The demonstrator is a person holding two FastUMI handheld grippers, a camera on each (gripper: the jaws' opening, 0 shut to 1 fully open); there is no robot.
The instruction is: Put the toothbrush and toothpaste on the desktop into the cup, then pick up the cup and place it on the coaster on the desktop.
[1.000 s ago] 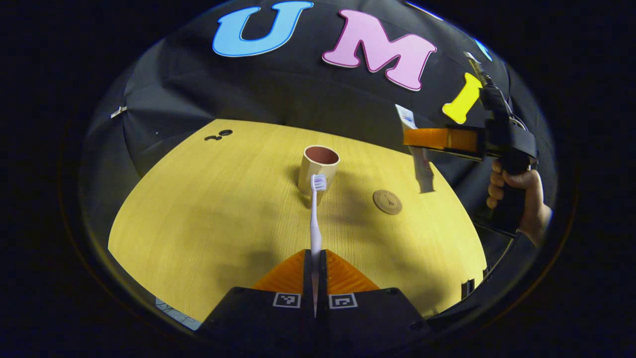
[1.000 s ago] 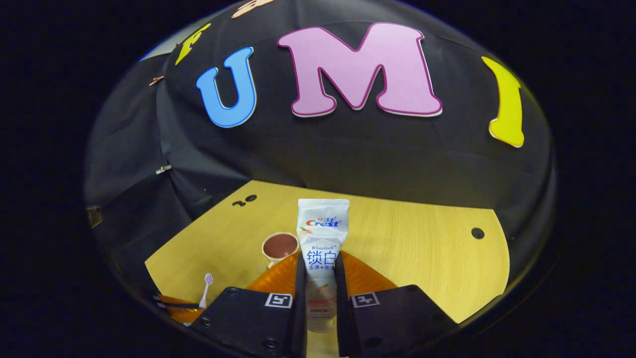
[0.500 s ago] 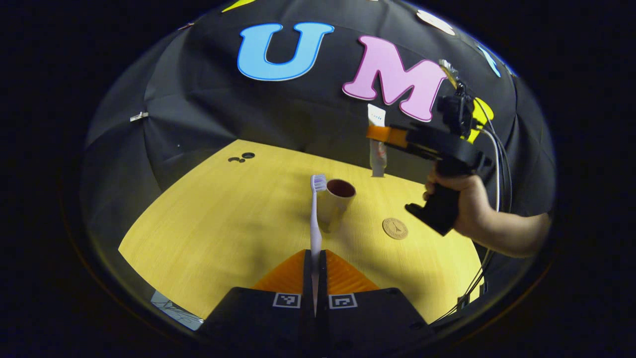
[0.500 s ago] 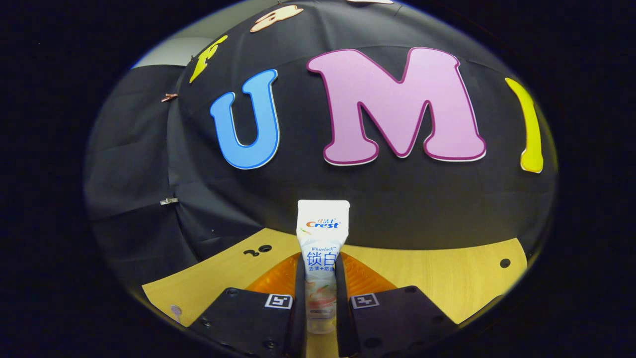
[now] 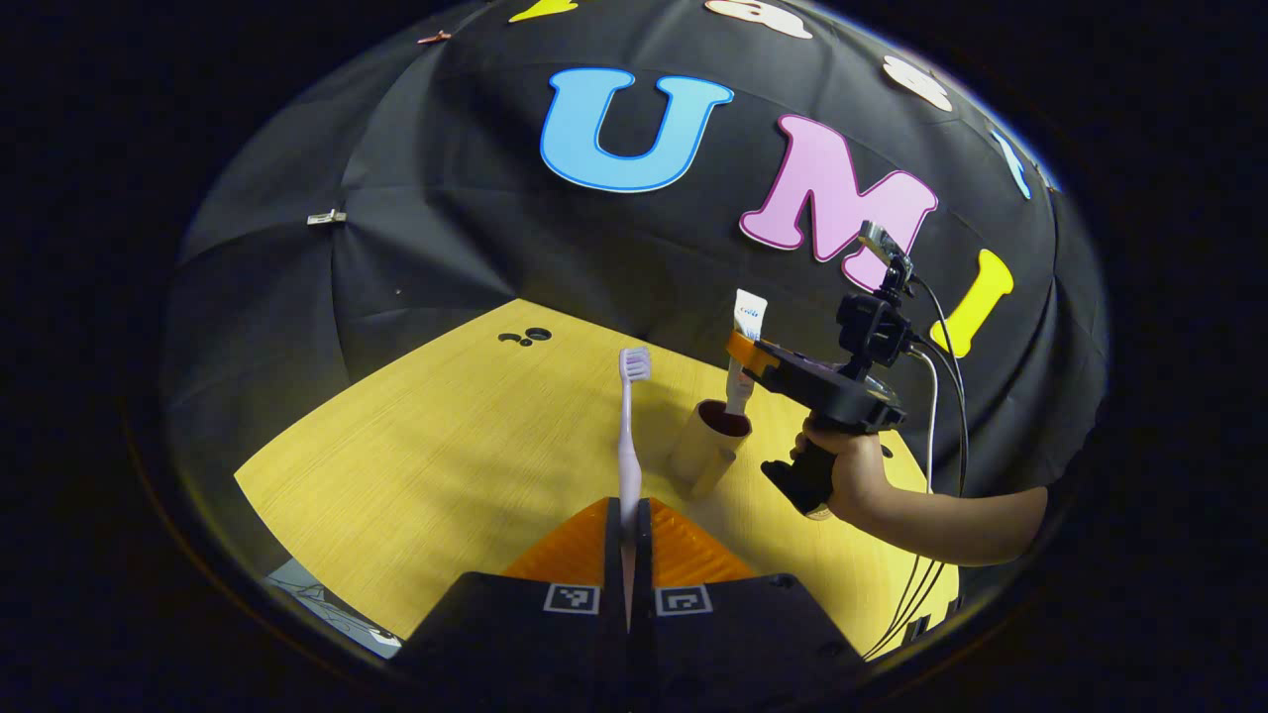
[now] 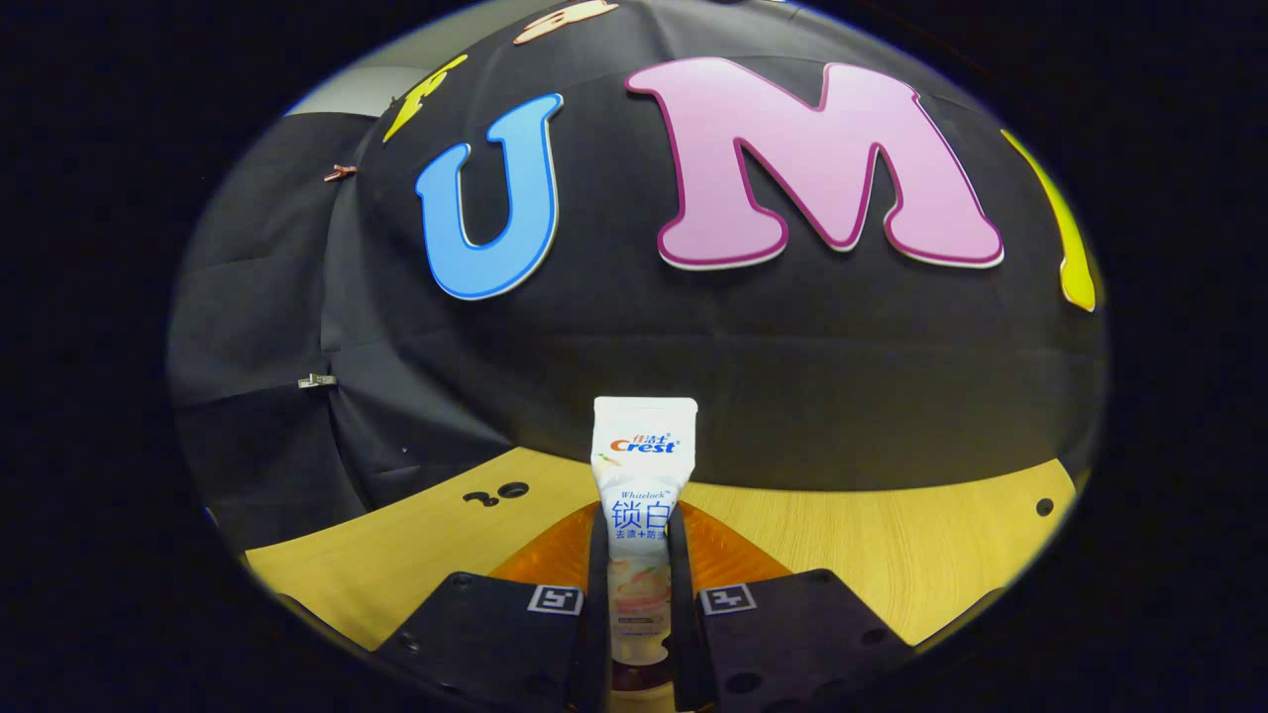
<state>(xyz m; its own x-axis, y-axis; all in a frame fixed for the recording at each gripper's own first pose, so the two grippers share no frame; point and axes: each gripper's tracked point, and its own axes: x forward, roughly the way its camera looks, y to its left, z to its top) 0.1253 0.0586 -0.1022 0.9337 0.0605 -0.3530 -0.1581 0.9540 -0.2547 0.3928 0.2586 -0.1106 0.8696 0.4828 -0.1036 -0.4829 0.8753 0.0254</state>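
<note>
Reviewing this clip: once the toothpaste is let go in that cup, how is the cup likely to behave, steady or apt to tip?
Probably tippy. The cup is tall and narrow, and the toothpaste, held by the right hand-held gripper, stands well above its rim, so a release could load it high and off-centre. It looks light, so a nudge may slide it on the smooth desktop.

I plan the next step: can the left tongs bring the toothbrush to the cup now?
Probably not yet: the right tongs hold the toothpaste upright over the cup mouth, blocking the toothbrush.
</note>
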